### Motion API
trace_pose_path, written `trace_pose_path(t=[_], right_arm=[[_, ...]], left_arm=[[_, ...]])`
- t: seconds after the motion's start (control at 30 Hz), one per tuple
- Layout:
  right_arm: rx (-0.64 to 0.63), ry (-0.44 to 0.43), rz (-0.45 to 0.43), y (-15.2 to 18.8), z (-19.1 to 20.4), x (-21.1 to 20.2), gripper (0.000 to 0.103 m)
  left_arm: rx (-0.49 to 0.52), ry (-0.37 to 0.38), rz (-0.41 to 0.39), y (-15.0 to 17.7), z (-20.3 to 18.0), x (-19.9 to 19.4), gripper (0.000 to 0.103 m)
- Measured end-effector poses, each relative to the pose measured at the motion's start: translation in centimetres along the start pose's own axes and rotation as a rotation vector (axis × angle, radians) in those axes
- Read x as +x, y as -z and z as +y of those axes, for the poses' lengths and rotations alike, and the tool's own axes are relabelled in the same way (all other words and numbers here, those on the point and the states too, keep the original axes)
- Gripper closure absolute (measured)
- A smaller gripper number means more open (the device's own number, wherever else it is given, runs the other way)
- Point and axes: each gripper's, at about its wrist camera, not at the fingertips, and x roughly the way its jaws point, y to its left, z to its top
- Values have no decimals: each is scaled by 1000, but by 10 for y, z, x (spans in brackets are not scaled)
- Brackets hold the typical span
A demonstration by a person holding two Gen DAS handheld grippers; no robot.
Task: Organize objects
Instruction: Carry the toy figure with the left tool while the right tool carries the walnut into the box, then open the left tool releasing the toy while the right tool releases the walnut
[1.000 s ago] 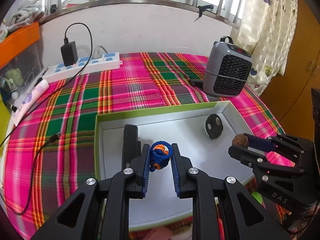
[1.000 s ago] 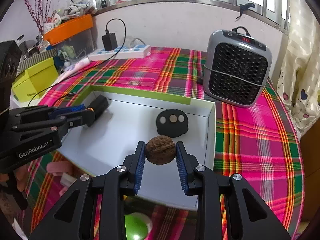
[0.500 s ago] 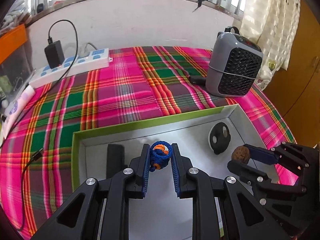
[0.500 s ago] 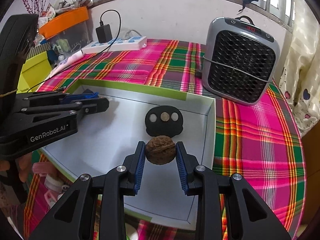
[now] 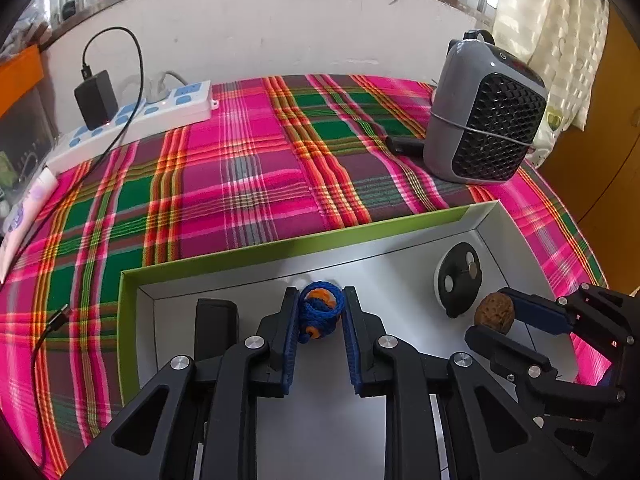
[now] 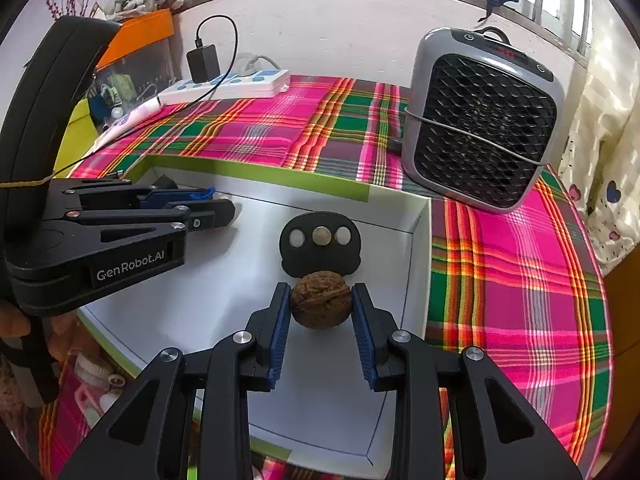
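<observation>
My left gripper is shut on a blue knitted ring with orange inside, held over the far left part of a shallow green-edged white box. My right gripper is shut on a brown walnut, held over the box's right part, just in front of a black disc with three round inserts. The walnut and disc also show in the left wrist view. A black block lies in the box at the left.
A grey fan heater stands behind the box at the right. A white power strip with a black charger lies at the back left on the plaid cloth. A cable trails at the left. Small items lie below the box's near edge.
Both grippers have moved forward and lower over the box, still holding their objects. The walnut now sits close in front of the black disc.
</observation>
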Motion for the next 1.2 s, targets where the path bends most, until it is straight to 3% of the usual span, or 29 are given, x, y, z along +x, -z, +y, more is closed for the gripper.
trace_pose_path(t=[0.5, 0.8, 0.97, 1.2], right_arm=[[5, -4, 1, 0, 1, 2, 71], [17, -10, -6, -1, 0, 2, 70], [10, -7, -16, -1, 2, -2, 58], [32, 1, -19, 2, 0, -7, 58]], left_arm=[[9, -5, 7, -1, -1, 1, 81], [1, 6, 7, 0, 0, 0, 73], [-2, 10, 8, 3, 1, -4, 67], [-16, 10, -18, 5, 3, -16, 67]])
